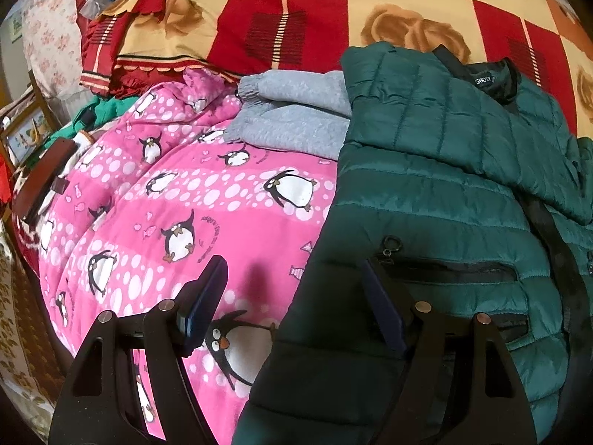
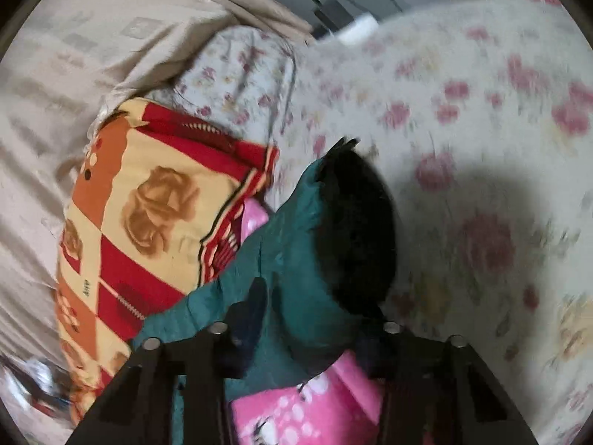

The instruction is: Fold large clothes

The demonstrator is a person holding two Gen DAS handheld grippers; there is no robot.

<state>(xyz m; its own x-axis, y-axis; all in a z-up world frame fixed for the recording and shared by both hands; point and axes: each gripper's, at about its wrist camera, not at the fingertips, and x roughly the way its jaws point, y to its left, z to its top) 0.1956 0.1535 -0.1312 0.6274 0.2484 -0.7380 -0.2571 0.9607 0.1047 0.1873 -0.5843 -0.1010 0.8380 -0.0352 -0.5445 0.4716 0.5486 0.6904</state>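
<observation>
A dark green quilted puffer jacket (image 1: 444,170) lies on the bed, partly over a pink penguin-print garment (image 1: 185,207). My left gripper (image 1: 292,278) hangs open above the jacket's left edge, one finger over the pink cloth and the other over the jacket's zip pocket (image 1: 448,270). Nothing sits between its fingers. In the blurred right wrist view, my right gripper (image 2: 311,330) is shut on a bunched part of the green jacket (image 2: 289,230). That part stands raised, with its black lining (image 2: 352,230) turned outward.
A folded grey sweater (image 1: 296,115) lies beyond the pink garment. A red, orange and cream rose-print blanket (image 1: 333,11) covers the back. A floral bedsheet (image 2: 463,92) spreads to the right in the right wrist view. Dark wooden furniture (image 1: 40,178) stands at the far left.
</observation>
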